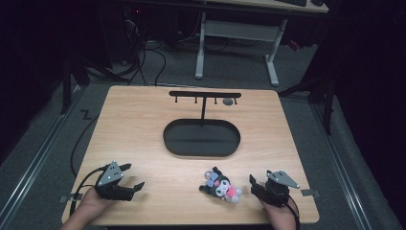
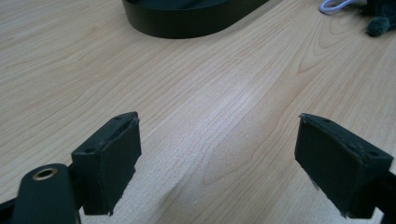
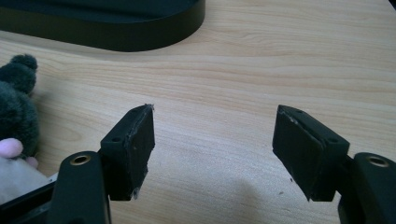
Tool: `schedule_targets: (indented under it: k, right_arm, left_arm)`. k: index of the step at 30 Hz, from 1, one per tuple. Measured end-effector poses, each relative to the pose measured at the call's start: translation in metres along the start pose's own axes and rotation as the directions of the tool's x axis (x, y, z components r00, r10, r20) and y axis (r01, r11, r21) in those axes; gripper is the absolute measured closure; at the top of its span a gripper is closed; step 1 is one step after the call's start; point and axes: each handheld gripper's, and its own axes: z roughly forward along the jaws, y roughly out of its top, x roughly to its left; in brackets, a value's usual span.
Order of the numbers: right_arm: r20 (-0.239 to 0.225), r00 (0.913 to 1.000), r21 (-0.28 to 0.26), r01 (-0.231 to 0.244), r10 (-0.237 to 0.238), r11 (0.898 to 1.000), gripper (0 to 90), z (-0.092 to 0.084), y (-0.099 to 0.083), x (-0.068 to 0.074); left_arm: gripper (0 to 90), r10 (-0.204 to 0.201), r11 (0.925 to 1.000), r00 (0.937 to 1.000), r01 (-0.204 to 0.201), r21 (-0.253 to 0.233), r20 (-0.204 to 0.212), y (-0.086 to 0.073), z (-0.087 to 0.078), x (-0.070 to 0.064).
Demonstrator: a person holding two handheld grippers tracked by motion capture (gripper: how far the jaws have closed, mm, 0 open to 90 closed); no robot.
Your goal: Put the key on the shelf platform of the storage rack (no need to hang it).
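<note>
Light wooden table (image 1: 143,124) under both grippers; black oval tray (image 1: 201,138) with T-shaped hook rack (image 1: 205,95) ahead of them, between the two

Left gripper (image 1: 132,176) near front-left edge, jaws wide apart, nothing between, bare wood below

Right gripper (image 1: 253,184) near front-right edge, jaws wide apart, nothing held

Small black-and-pink plush toy (image 1: 219,184) lying just left of right gripper, not touching; well right of left gripper
</note>
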Motion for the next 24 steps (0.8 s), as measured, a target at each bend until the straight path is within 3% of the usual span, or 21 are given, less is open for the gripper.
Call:
schedule_targets:
  k: [4,9,16,17,21,24]
  right_arm:
    - [-0.005,0.9995,-0.019,0.032,-0.032,0.999,29.7,-0.002,0.002,0.006]
    - [-0.028,0.9988,-0.025,0.039,-0.04,0.999,29.8,-0.005,0.005,0.013]
    - [-0.118,0.9916,-0.049,0.047,-0.053,0.998,32.2,-0.015,0.016,0.033]
    - [-0.151,0.987,-0.05,0.05,-0.057,0.998,34.3,-0.017,0.019,0.041]
    - [-0.2,0.9779,-0.067,0.05,-0.062,0.997,41.0,-0.021,0.021,0.052]
    - [-0.204,0.9763,-0.085,0.055,-0.072,0.995,48.2,-0.023,0.021,0.056]
  left_arm:
    - [15.5,-0.001,1.0,1.0,0.001,-0.001,0.0,0.0,0.0,0.0]
    - [15.5,-0.003,1.0,1.0,0.003,-0.002,0.0,0.0,0.0,0.0]
    - [15.5,-0.003,1.0,1.0,0.003,-0.002,-0.001,0.0,0.0,0.001]
    - [15.5,-0.003,1.0,1.0,0.003,-0.001,0.0,0.0,0.0,0.0]
    - [15.5,-0.004,1.0,1.0,0.004,-0.001,0.0,0.0,0.0,0.001]
    - [15.5,-0.003,1.0,1.0,0.003,-0.002,0.0,0.0,0.0,0.001]
